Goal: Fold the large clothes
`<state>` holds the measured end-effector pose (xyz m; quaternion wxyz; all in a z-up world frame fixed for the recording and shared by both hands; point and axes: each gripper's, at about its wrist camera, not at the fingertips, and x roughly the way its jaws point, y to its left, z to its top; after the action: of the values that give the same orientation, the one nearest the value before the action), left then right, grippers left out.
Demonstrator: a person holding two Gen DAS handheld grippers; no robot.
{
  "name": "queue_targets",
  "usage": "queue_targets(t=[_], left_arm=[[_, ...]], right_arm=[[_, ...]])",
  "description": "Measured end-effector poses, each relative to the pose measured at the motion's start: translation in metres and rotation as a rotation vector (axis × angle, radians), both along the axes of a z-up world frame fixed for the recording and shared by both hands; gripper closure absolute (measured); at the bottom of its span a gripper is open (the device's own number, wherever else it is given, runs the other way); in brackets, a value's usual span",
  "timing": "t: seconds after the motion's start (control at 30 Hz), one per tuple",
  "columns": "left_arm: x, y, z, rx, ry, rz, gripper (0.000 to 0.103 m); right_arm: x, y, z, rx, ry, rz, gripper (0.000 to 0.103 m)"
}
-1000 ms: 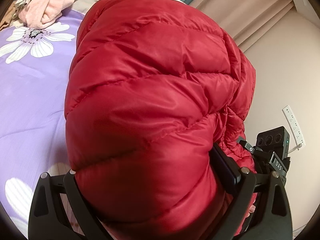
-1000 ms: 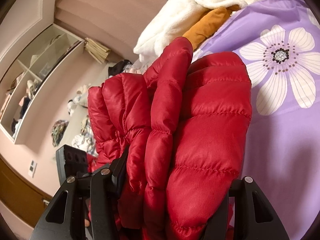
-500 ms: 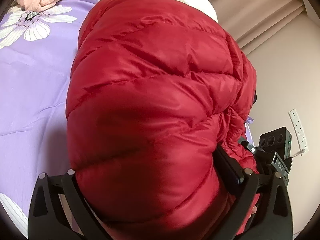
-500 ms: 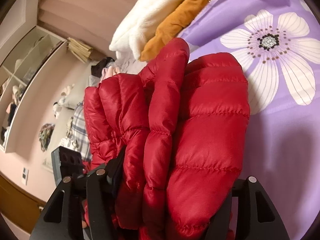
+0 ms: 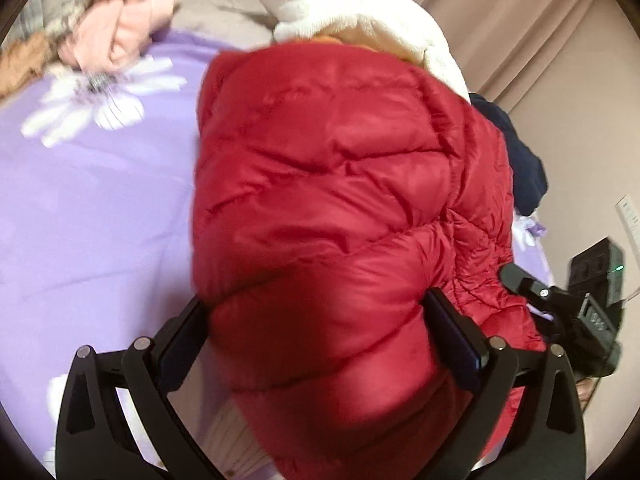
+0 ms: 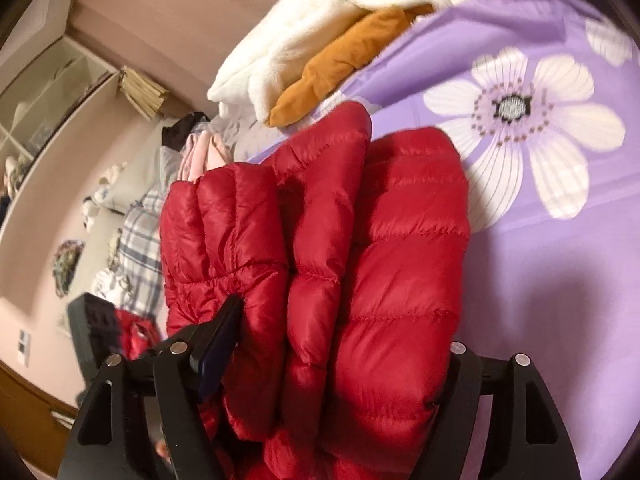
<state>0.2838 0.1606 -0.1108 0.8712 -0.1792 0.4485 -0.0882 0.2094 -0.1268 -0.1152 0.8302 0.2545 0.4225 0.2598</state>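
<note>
A red quilted puffer jacket [image 5: 328, 216] fills the space straight ahead of both grippers, folded into thick padded layers. The left gripper [image 5: 320, 344] clamps a bulky fold of it, one black finger [image 5: 456, 340] pressing each side. The right gripper [image 6: 340, 336] likewise pinches several stacked layers of the jacket [image 6: 320, 240] between its fingers. Below and to the left of the left gripper spreads a purple bedsheet [image 5: 88, 216] printed with white daisies. Beyond the jacket, ahead of the right gripper, lie a white fleece garment [image 6: 320, 24] and a mustard-orange garment [image 6: 344, 60], touching each other. Far ahead and left of the left gripper sits a crumpled pink garment [image 5: 124, 28]. A dark navy garment [image 5: 520, 152] lies just right of the jacket.
</note>
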Motion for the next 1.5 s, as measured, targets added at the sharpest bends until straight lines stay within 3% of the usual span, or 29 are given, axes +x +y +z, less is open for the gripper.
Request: queue_targets(t=[0.13,0.33,0.43,0.5,0.53,0.63,0.7,1.0,1.5], left_arm=[[-0.026,-0.009,0.019,0.121,-0.065,0.0,0.003],[-0.043,-0.013,0.025,0.156,-0.077,-0.017,0.004],[-0.044,-0.014,0.026,0.156,-0.093,-0.033,0.014],[-0.039,-0.017,0.024,0.17,-0.095,-0.058,0.021],[-0.039,-0.02,0.023,0.174,-0.091,-0.07,0.024],[-0.037,-0.027,0.019,0.196,-0.085,-0.088,0.028],[-0.036,-0.028,0.018,0.201,-0.083,-0.094,0.028],[-0.031,-0.034,0.006,0.223,-0.068,-0.121,0.028],[-0.039,-0.037,0.0,0.256,-0.075,-0.126,0.026]], right_arm=[[-0.01,0.004,0.023,-0.099,-0.073,-0.026,0.028],[-0.023,0.014,0.058,-0.288,-0.26,-0.095,0.028],[-0.022,0.024,0.074,-0.336,-0.403,-0.089,0.028],[-0.02,0.032,0.08,-0.32,-0.441,-0.046,0.028],[-0.013,0.036,0.076,-0.319,-0.446,-0.025,0.034],[-0.003,0.053,0.071,-0.326,-0.437,0.051,0.053],[0.005,0.063,0.062,-0.344,-0.422,0.091,0.058],[0.024,0.076,0.012,-0.43,-0.267,0.147,0.059],[0.03,0.062,-0.009,-0.352,-0.194,0.133,0.059]])
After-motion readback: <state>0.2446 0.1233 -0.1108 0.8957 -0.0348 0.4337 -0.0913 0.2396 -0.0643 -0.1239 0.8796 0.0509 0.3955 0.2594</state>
